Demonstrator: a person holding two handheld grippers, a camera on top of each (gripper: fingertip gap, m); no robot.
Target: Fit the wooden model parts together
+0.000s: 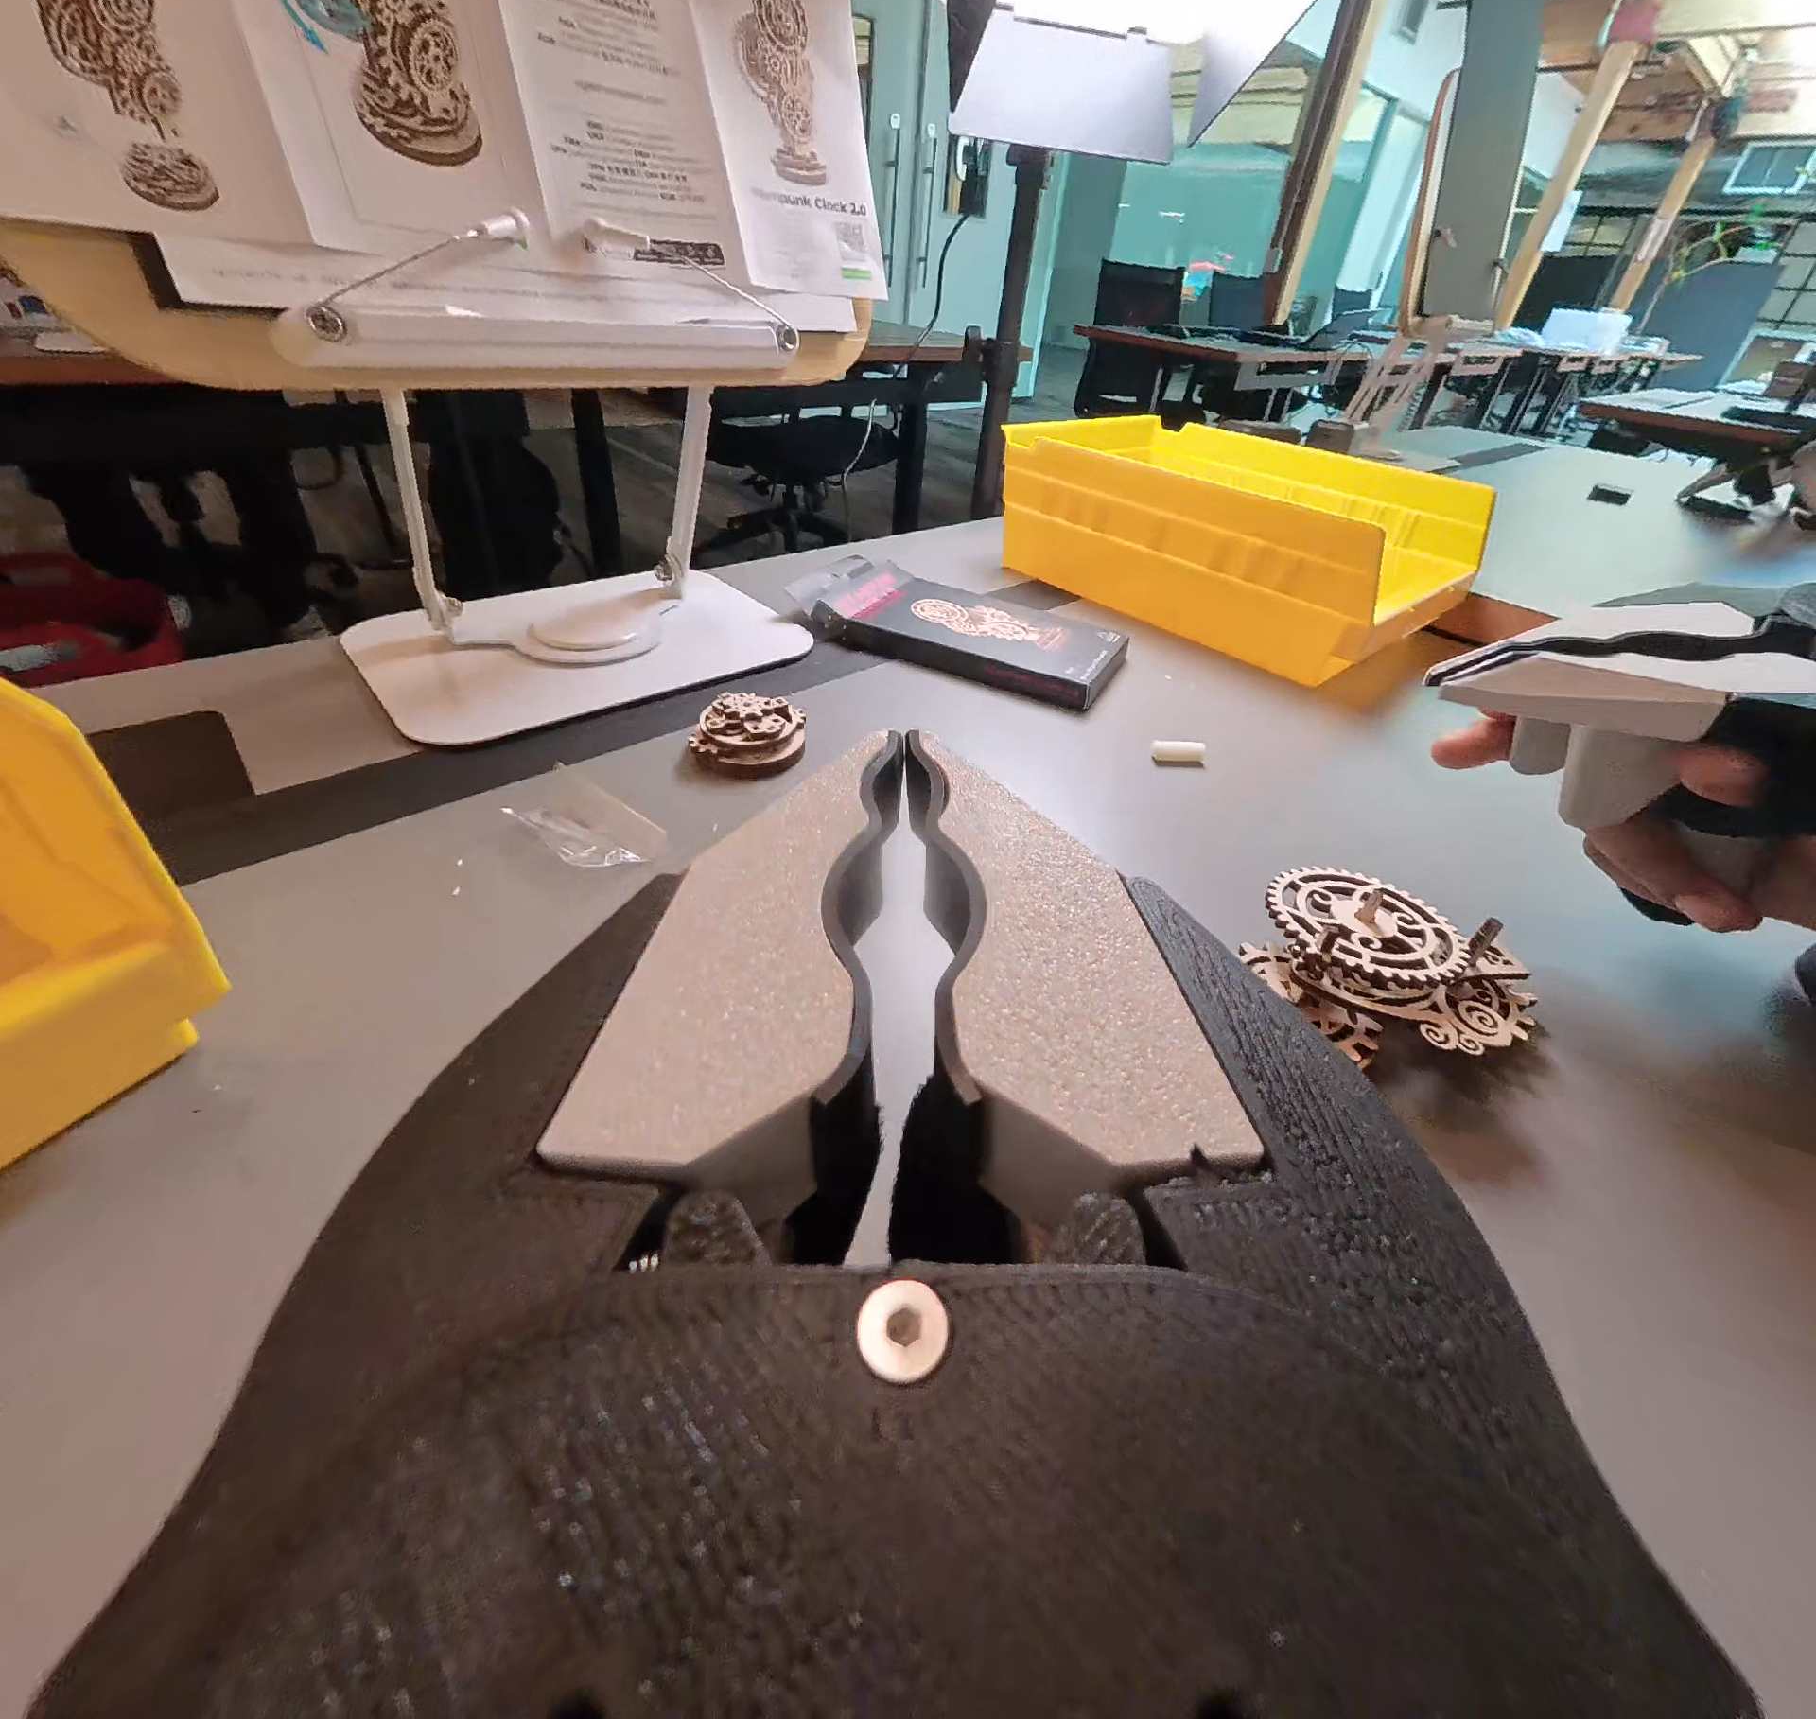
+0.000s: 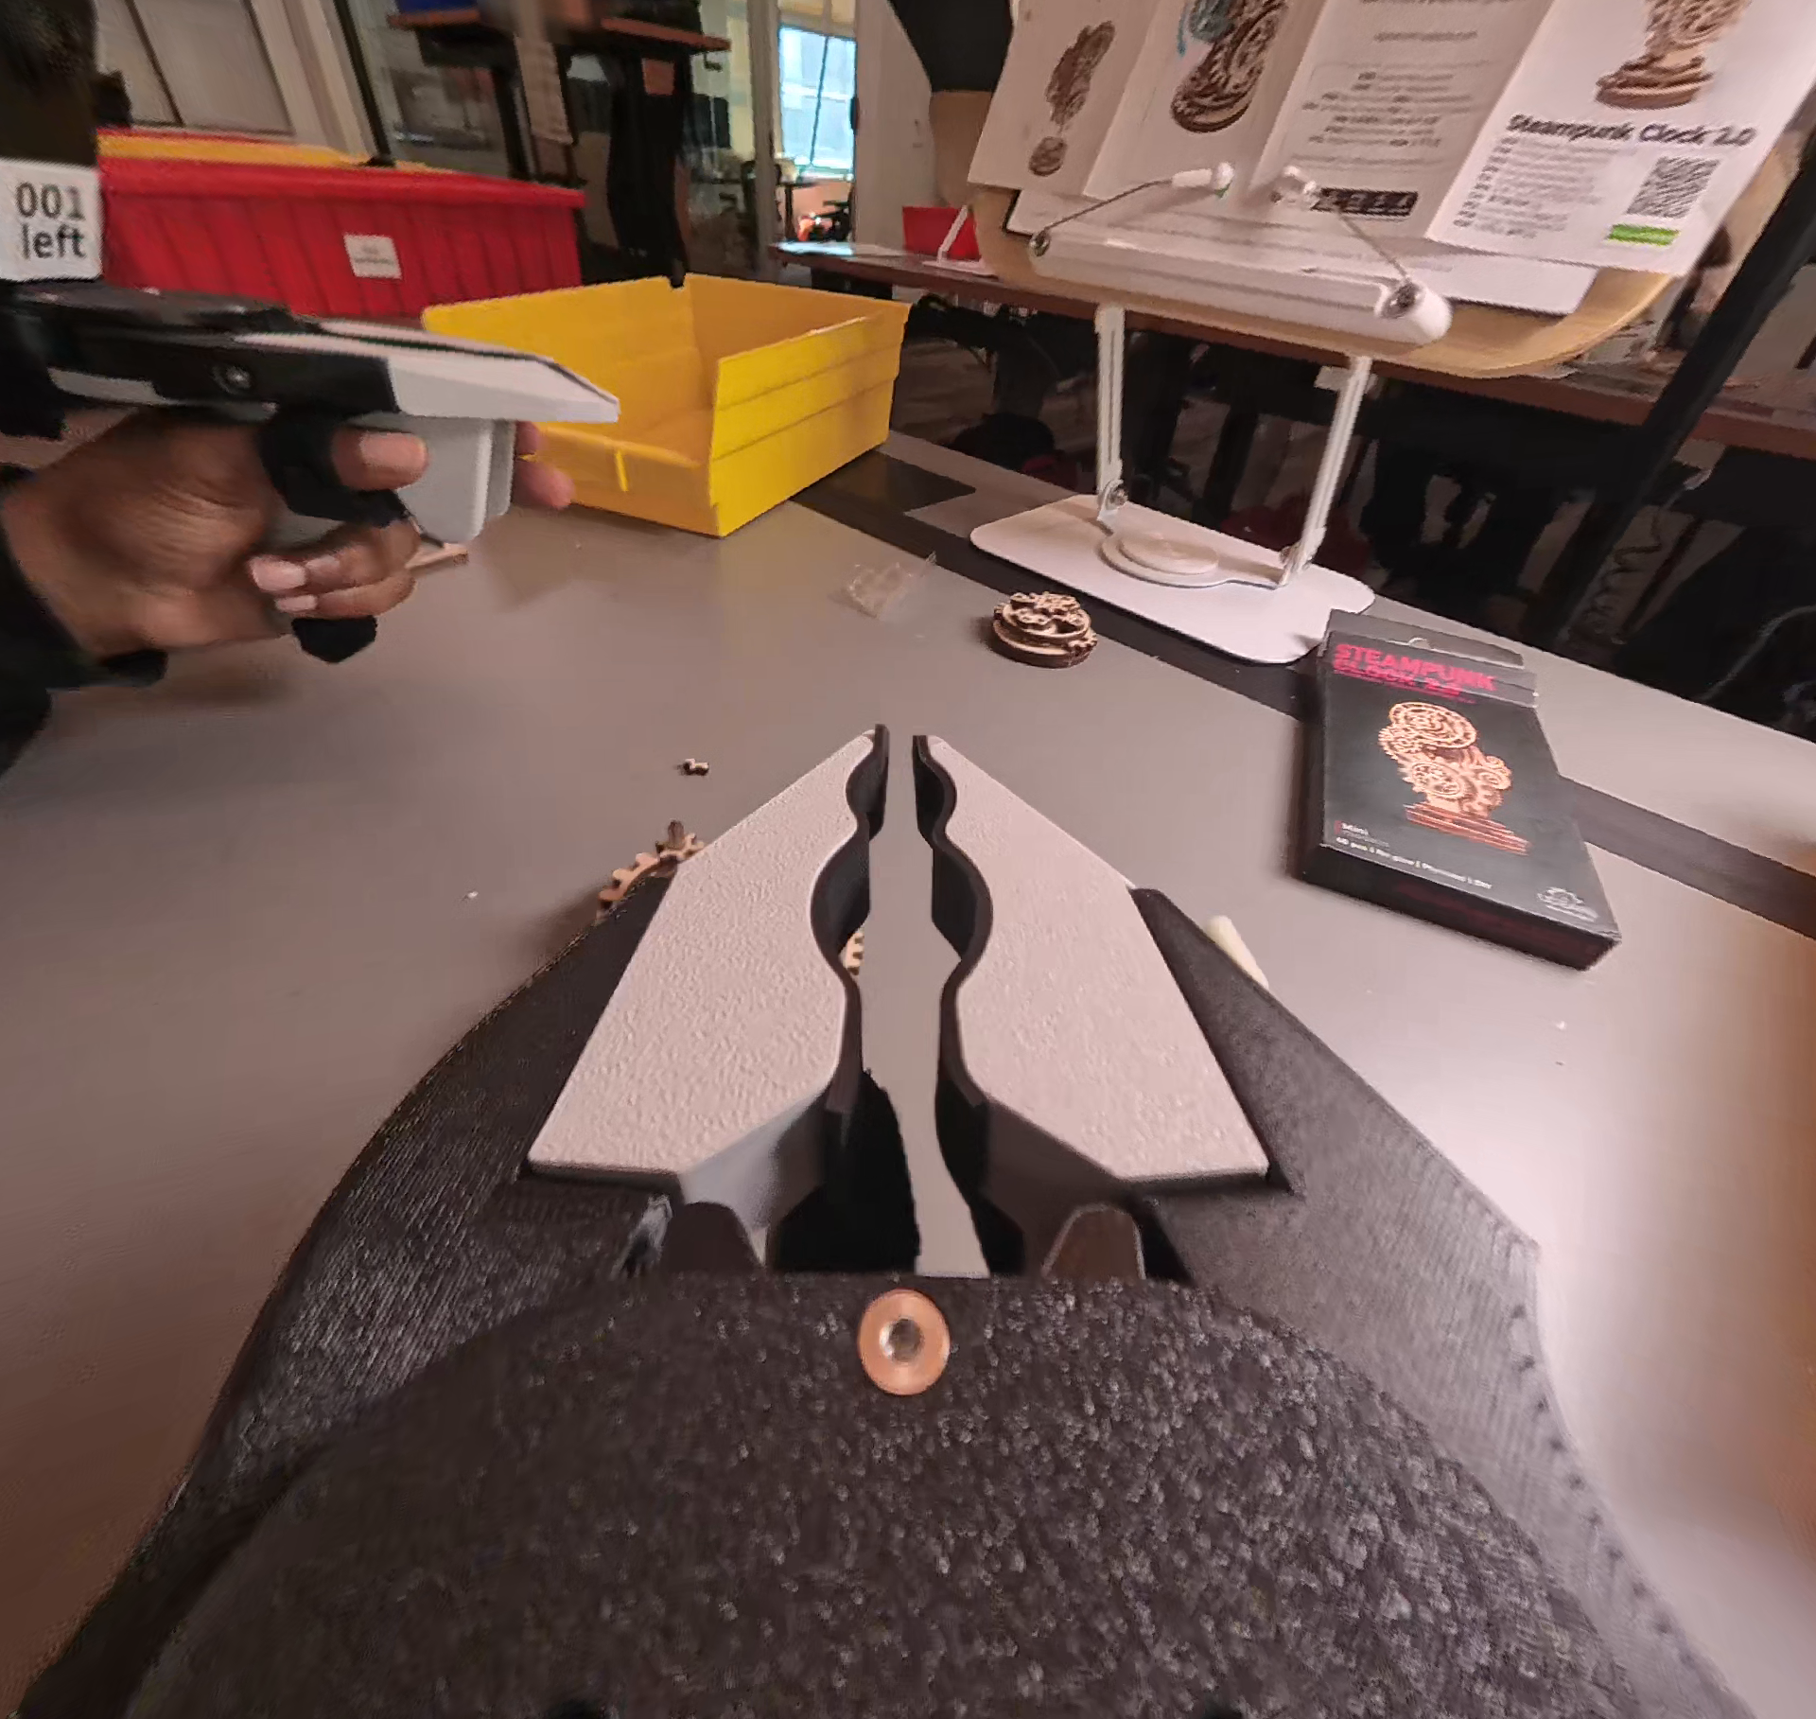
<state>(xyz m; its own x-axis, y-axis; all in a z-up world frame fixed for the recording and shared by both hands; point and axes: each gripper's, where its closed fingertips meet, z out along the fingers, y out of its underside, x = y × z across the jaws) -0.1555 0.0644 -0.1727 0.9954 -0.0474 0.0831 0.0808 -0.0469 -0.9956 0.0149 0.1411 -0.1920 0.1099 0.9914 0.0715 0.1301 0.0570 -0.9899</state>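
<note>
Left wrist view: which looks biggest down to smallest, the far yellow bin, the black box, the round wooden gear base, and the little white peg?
1. yellow bin
2. black box
3. round wooden gear base
4. white peg

Open-plan workshop or office space. Rows of long desks (image 1: 1376,350) with chairs fill the upper right of the left wrist view, under exposed timber beams (image 1: 1572,148). Yellow parts bins (image 1: 1228,541) and a red storage crate (image 2: 334,227) stand nearby.
</note>
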